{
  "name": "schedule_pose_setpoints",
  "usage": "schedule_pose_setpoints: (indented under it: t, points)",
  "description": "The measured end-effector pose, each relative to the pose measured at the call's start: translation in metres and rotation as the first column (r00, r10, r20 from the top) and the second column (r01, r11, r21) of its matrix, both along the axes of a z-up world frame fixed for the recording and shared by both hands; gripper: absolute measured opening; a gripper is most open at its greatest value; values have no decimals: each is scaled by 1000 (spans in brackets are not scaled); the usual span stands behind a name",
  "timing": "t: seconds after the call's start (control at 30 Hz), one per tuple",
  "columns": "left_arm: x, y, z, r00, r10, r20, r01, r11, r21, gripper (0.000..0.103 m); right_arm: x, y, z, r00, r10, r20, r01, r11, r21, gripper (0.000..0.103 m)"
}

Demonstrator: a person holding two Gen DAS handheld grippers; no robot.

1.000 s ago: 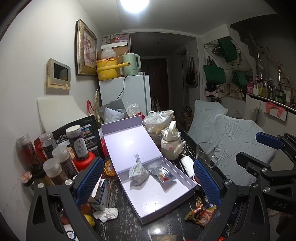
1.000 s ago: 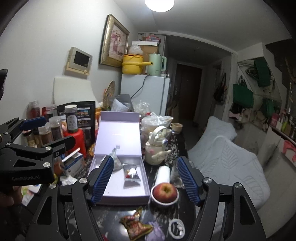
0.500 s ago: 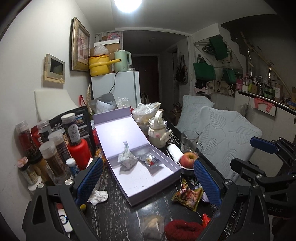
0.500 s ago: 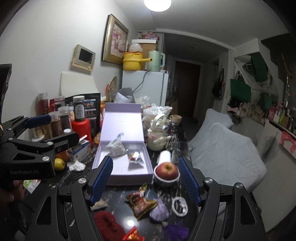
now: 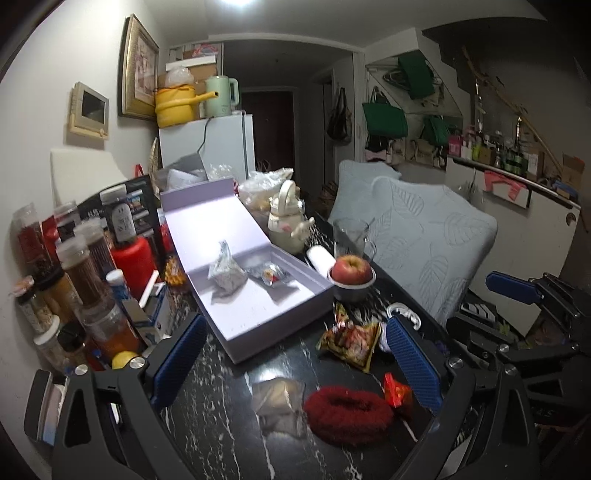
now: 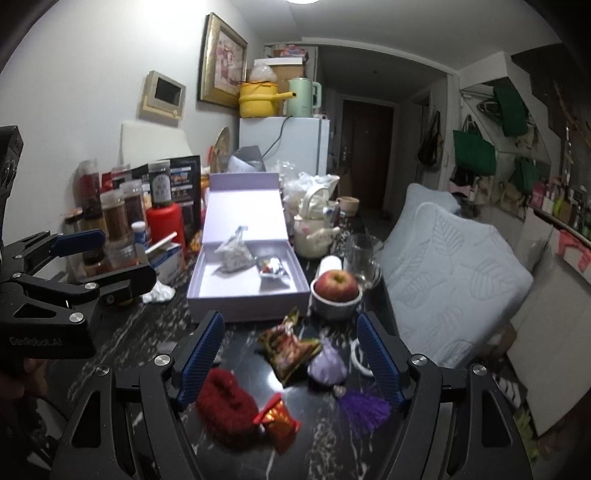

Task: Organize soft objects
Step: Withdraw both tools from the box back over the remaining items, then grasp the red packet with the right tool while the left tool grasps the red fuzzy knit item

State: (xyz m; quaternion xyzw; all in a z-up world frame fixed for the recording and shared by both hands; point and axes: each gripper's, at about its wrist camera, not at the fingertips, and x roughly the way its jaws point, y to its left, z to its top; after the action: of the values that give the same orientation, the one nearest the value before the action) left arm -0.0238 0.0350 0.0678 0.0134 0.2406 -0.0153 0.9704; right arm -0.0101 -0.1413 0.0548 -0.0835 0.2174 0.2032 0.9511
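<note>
Both tongs (image 5: 295, 354) (image 6: 291, 354) have sunk, revealing a red scrunchie (image 5: 347, 415).

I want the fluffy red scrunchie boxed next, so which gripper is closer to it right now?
Left, narrowly. The red scrunchie lies low between the left gripper's open fingers. The right gripper has it just inside its left finger, off-centre.

The pale packet (image 5: 279, 400) beside the red fluffy ring (image 5: 347, 410) is too blurred to identify

Bright ceiling lamp (image 5: 236, 2) glare overhead, dim doorway, fisheye-bent dark corners, foreground clutter perhaps motion-blurred
</note>
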Motion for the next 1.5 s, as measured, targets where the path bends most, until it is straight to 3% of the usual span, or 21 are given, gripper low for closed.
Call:
schedule_pose_setpoints:
  t: [0.63, 1.17, 1.5]
  points:
    - [-8, 1, -75, 989, -50, -141, 40, 996, -74, 99, -9, -6, -68, 991, 28, -131, -24, 999, 31, 75]
    - [28, -41, -128, 943, -174, -283, 145, 982, -121, 99, 17, -48, -115, 968, -29, -251, 40, 998, 38, 75]
    - [55, -48, -165, 913, -159, -376, 139, 987, -79, 99, 34, -54, -129, 952, -8, -306, 19, 999, 35, 75]
